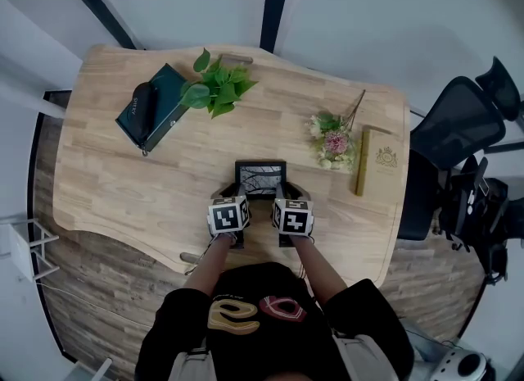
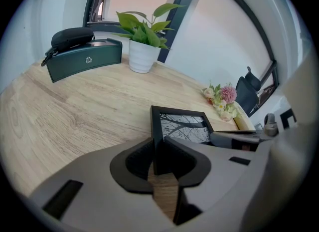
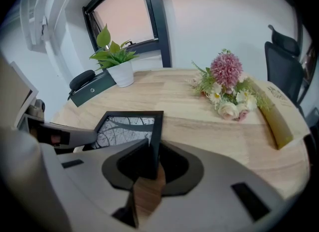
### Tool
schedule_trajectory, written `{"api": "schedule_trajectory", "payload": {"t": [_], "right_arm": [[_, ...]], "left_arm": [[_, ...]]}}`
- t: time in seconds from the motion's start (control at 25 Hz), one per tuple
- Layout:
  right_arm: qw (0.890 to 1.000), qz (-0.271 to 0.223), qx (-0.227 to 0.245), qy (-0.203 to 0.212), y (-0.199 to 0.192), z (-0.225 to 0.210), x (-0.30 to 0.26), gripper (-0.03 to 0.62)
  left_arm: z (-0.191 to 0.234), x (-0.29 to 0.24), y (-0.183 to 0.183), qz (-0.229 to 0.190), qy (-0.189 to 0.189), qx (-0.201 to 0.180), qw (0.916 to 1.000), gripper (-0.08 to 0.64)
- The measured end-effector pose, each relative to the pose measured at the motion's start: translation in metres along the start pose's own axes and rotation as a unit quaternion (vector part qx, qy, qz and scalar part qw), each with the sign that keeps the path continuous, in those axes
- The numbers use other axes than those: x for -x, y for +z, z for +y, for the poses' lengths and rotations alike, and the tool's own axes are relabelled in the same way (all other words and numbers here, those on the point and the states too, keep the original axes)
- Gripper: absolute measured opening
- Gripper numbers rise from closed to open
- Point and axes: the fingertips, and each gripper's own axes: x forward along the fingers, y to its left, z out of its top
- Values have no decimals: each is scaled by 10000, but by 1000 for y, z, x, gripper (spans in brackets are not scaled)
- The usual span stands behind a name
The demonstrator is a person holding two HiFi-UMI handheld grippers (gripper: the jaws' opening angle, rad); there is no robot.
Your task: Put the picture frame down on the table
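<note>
A black picture frame (image 1: 260, 178) holding a grey print of bare branches is held face up just over the wooden table (image 1: 164, 174), near its front edge. My left gripper (image 1: 232, 201) is shut on the picture frame's (image 2: 180, 126) left side bar, which runs between its jaws (image 2: 158, 157). My right gripper (image 1: 286, 203) is shut on the right side bar of the picture frame (image 3: 130, 130), clamped between its jaws (image 3: 151, 160). Whether the frame touches the tabletop cannot be told.
At the back left stands a potted green plant (image 1: 214, 86) beside a dark green box (image 1: 160, 107) with a black case (image 1: 142, 109) on top. A pink-and-white flower bunch (image 1: 334, 142) and a tan flat box (image 1: 375, 160) lie at the right. A black office chair (image 1: 468, 117) stands off the table's right side.
</note>
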Motion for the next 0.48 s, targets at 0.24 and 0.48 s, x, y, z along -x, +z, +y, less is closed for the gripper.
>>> {"api": "schedule_trajectory", "payload": {"t": [0.24,0.48], "right_arm": [[9998,35,-94,163,1,0,0,80],[9991,-5,-337,253,0,-8,7,137]], "left_arm": [[0,0,0,-97,190,-93,9997,83],[5,-1,5,-380,192,-105,9990,162]]}}
